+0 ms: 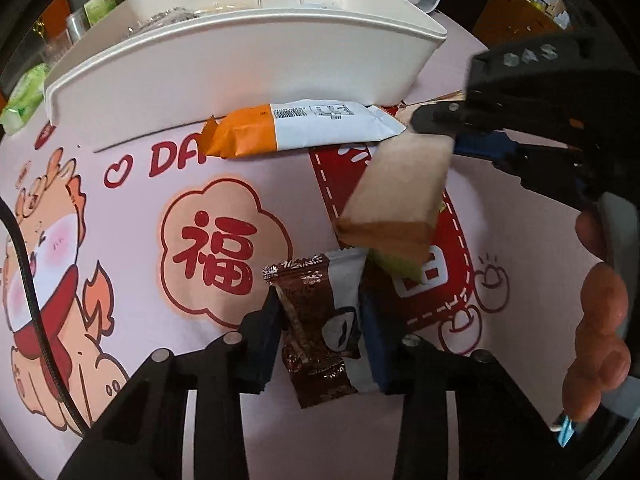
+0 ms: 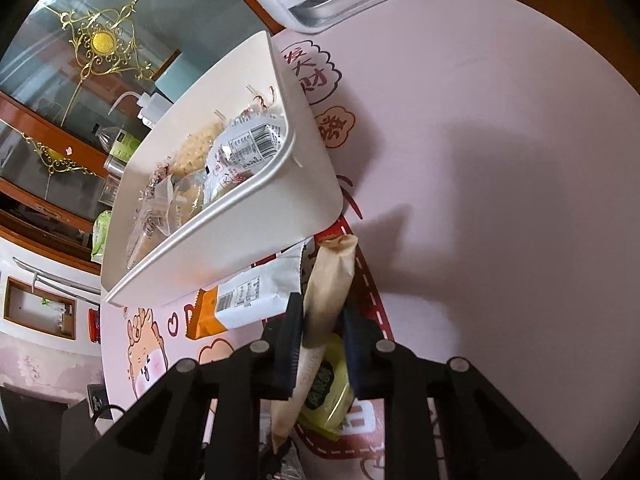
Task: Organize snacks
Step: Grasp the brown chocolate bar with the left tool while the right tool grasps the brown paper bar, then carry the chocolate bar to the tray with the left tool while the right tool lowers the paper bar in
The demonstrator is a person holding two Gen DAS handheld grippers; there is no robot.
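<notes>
Tongs on the left (image 1: pixel 320 320) are closed on a brown-and-white snack packet (image 1: pixel 326 328); the right tongs (image 2: pixel 322 340) grip a tan snack packet (image 2: pixel 326 292) beside the white bin (image 2: pixel 248 236).

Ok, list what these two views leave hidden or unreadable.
- Left wrist view: the white bin's contents, hidden behind its near wall.
- Left wrist view: the tan packet is motion-blurred; no print readable.
- Right wrist view: the green packet's label, partly covered by the right tongs.
</notes>
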